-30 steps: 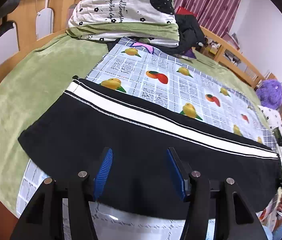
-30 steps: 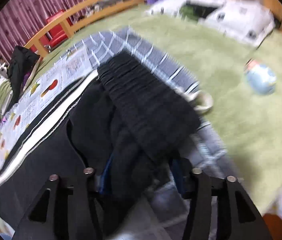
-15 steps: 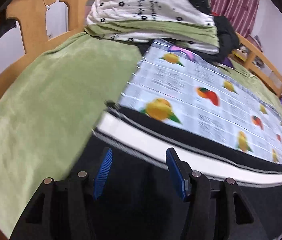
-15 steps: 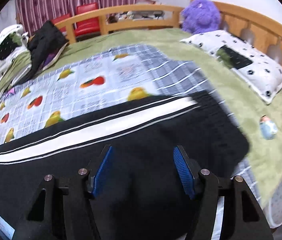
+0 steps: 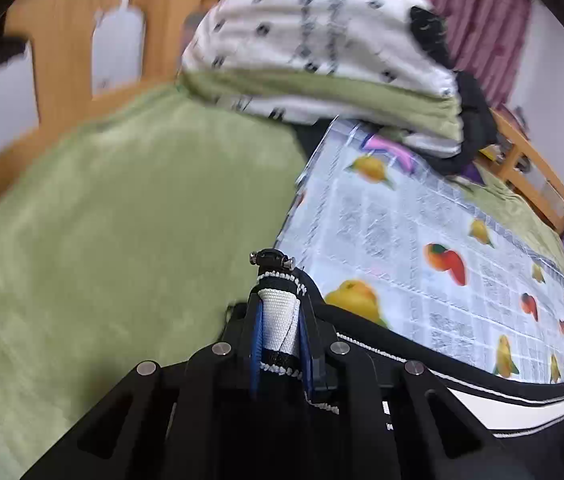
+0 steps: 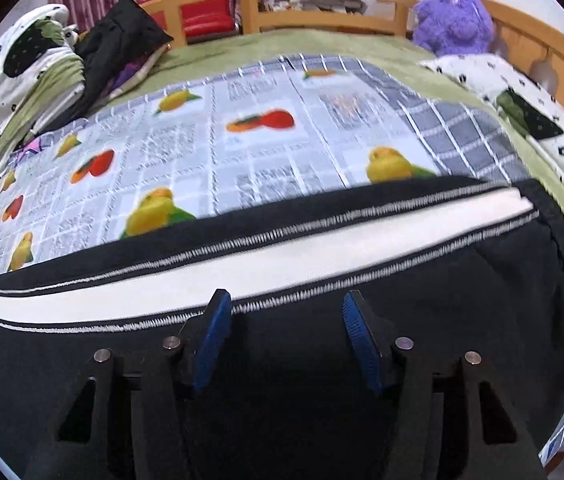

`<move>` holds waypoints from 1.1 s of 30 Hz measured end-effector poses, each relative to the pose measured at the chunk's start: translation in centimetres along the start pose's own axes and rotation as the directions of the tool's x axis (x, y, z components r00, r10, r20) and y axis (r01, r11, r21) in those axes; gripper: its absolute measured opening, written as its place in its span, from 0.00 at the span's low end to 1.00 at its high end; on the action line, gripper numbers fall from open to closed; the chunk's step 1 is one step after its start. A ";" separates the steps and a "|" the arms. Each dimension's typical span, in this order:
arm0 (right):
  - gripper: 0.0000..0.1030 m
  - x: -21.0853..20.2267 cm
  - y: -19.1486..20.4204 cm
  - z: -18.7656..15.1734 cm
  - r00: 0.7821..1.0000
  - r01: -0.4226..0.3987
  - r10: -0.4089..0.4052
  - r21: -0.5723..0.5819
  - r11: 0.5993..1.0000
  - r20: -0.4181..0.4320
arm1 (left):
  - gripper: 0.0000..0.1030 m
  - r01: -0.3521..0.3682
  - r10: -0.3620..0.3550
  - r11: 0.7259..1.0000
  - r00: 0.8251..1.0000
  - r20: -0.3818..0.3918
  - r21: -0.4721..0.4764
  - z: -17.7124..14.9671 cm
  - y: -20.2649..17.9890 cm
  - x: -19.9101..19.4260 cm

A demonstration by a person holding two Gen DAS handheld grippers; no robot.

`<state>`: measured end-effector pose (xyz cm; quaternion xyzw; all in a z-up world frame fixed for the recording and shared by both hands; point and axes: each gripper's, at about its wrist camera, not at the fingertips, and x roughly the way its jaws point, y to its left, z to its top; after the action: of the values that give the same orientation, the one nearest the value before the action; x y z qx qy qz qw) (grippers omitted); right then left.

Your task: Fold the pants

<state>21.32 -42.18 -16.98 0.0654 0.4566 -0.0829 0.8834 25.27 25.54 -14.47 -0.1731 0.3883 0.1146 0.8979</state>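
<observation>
In the left wrist view the left hand-held gripper (image 5: 280, 334) is clamped on the white-striped hem of the black pants (image 5: 461, 396), its bunched cloth hiding what lies just ahead; beyond are the green blanket (image 5: 114, 216), the fruit-print sheet (image 5: 421, 232) and a folded quilt (image 5: 321, 52) against the wooden bed rail (image 5: 62, 32). In the right wrist view the right hand-held gripper (image 6: 285, 344) hangs wide apart above the pants (image 6: 461, 300) — spread across the sheet (image 6: 250, 136) — with a purple plush (image 6: 455, 20), a spotted pillow (image 6: 521, 100) and a dark jacket (image 6: 122, 36) farther back.
</observation>
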 end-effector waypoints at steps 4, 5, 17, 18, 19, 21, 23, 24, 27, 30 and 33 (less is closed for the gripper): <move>0.56 1.0 0.7 0.8 1.000 -0.003 0.003 -0.027 1.000 -0.010 | 0.23 -0.040 0.042 0.998 0.999 -0.033 0.041 -1.2 -0.9 1.0; 0.56 1.3 0.8 1.2 1.000 -0.001 0.001 -0.029 1.000 -0.004 | 0.28 -0.058 0.059 0.997 0.998 -0.022 0.058 -1.2 -1.2 0.4; 0.61 6.3 1.4 3.8 0.999 0.011 -0.013 -0.048 0.999 -0.038 | 0.54 0.288 -0.248 0.919 0.953 -0.172 0.269 -6.0 -16.4 -2.1; 0.59 5.8 1.4 3.8 0.999 0.005 -0.007 -0.046 0.999 -0.044 | 0.54 0.332 -0.282 0.901 0.937 -0.204 0.278 -6.8 -18.4 -1.2; 0.55 5.2 1.3 3.7 0.999 -0.010 0.008 -0.040 0.999 -0.045 | 0.54 0.340 -0.283 0.895 0.933 -0.223 0.287 -7.5 -20.1 -0.2; 0.55 2.8 1.0 3.1 0.999 -0.044 0.044 -0.035 0.998 -0.002 | 0.54 0.303 -0.235 0.907 0.940 -0.247 0.291 -8.6 -22.1 1.8; 0.59 1.3 1.0 2.2 0.998 -0.042 0.044 -0.070 0.997 0.034 | 0.54 0.235 -0.186 0.930 0.964 -0.190 0.283 -8.7 -22.7 3.0; 0.60 1.1 1.0 1.9 0.998 -0.037 0.041 -0.090 0.995 0.037 | 0.51 0.192 -0.153 0.940 0.976 -0.156 0.281 -8.4 -22.8 3.3; 0.60 3.6 0.6 1.0 1.000 -0.002 -0.001 -0.104 0.995 -0.027 | 0.44 0.119 -0.078 0.955 0.984 -0.159 0.271 -7.5 -22.9 4.4; 0.64 5.0 0.3 1.2 1.000 0.013 -0.014 -0.063 0.998 -0.019 | 0.44 0.167 -0.126 0.959 0.975 -0.184 0.230 -6.7 -21.3 3.0; 0.61 4.5 0.3 1.6 0.999 -0.008 0.008 -0.014 1.000 -0.046 | 0.44 0.166 -0.127 0.956 0.978 -0.165 0.242 -6.8 -20.3 -0.2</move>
<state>25.26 -42.56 -19.69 0.0629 0.4770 -0.0748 0.8734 27.57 4.32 -14.12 -0.0928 0.4514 -0.0164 0.8874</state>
